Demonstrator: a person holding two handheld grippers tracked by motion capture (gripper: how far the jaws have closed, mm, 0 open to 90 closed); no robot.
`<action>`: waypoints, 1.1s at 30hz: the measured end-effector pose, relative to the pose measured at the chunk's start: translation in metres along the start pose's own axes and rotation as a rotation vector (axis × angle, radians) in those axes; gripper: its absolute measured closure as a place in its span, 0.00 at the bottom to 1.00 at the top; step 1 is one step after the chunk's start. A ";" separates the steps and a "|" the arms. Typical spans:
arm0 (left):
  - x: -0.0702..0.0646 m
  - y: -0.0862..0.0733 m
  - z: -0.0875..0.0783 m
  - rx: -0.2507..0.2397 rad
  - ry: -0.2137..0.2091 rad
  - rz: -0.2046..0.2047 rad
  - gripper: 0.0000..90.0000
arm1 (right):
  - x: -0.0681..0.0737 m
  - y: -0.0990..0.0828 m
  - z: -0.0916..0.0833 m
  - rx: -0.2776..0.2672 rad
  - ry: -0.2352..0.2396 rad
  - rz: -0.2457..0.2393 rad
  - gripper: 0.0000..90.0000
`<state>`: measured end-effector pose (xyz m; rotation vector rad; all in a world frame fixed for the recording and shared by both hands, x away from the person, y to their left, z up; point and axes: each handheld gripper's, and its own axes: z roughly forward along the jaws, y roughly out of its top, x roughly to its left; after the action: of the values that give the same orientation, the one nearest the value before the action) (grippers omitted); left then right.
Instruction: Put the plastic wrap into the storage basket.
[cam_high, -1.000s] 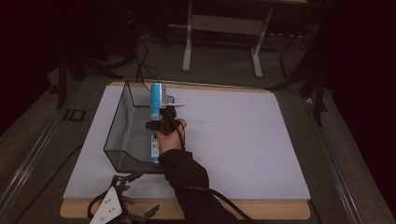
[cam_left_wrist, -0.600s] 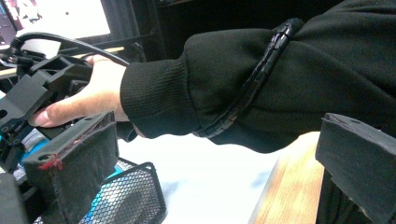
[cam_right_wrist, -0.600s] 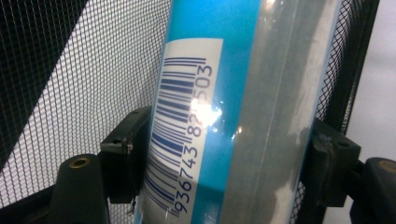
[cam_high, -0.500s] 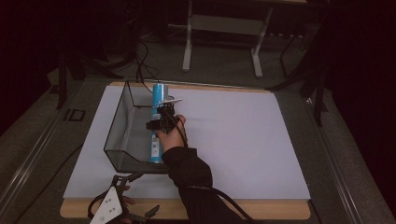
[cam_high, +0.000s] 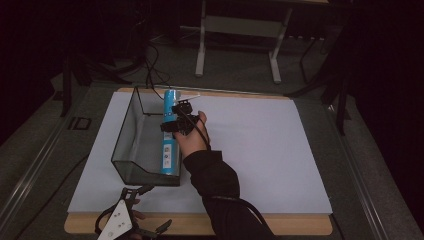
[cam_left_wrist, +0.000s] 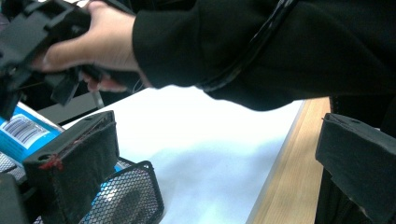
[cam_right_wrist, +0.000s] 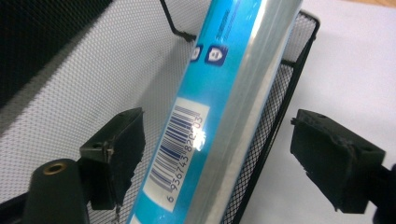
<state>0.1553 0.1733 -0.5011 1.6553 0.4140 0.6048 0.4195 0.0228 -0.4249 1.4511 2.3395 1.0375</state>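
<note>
A long blue tube (cam_high: 169, 146) with a barcode lies lengthwise in a black wire-mesh basket (cam_high: 126, 136), against its right wall, its far end over the far rim. My right gripper (cam_high: 173, 125) hovers just above the tube. Its jaws have just been opening. In the right gripper view the tube (cam_right_wrist: 219, 107) runs between the pads of the right gripper (cam_right_wrist: 224, 145), and neither pad presses on it. My left gripper (cam_high: 149, 207) rests at the table's front edge, open with nothing between its jaws. In the left gripper view the left gripper (cam_left_wrist: 217, 156) faces the basket's corner (cam_left_wrist: 128, 198) and the tube (cam_left_wrist: 21, 133).
A white sheet (cam_high: 260, 150) covers the wooden table (cam_high: 280, 225), with free room to the right of the basket. The person's dark sleeve (cam_high: 215, 180) crosses the sheet from the front. Beyond the table stand a metal frame (cam_high: 237, 30) and floor cables (cam_high: 150, 65).
My right gripper has let go of the tube and risen a little above it. The tube stays in the basket. My left gripper has not moved.
</note>
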 end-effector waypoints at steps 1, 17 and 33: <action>0.000 0.000 0.000 0.001 0.001 0.001 0.00 | -0.002 0.001 -0.003 -0.001 0.015 -0.003 0.16; -0.001 -0.001 0.002 0.010 0.001 0.001 0.00 | -0.042 -0.012 -0.047 -0.046 -0.010 -0.115 0.16; -0.001 -0.004 0.005 0.027 0.002 -0.007 0.00 | -0.079 -0.047 -0.088 -0.104 -0.031 -0.173 0.16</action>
<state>0.1579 0.1698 -0.5052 1.6781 0.4304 0.5978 0.3814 -0.0968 -0.4052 1.1960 2.3045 1.0637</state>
